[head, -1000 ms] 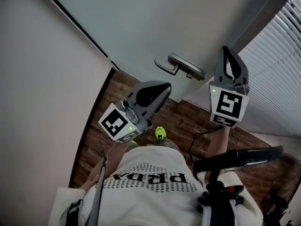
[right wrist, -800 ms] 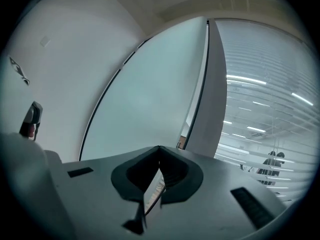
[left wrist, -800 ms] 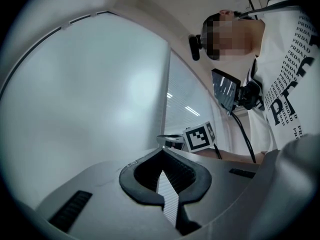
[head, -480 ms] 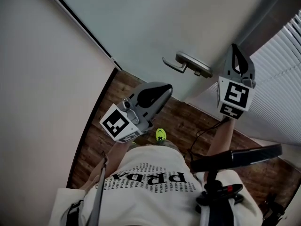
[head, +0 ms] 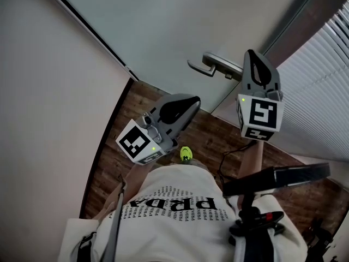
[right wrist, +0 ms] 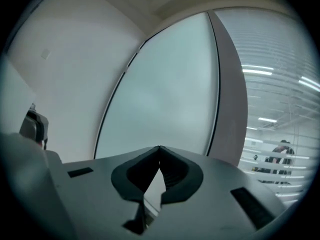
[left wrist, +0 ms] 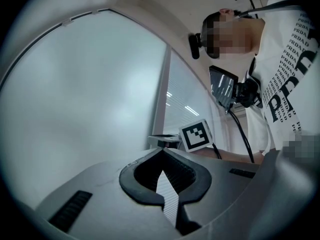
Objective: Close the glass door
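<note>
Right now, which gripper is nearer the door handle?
Right. The right gripper sits just right of the door handle; the left gripper hangs lower, clear of it.

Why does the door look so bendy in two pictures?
Left gripper view and right gripper view: a wide-angle lens bows the straight edges of the glass door and blackens the corners. Head view: the same edges run straight. Left gripper view: a soft bright patch of glare sits on the glass.

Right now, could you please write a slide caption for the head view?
Right gripper, shut, raised near the lever handle of the frosted glass door; left gripper, also shut, held lower.
</note>
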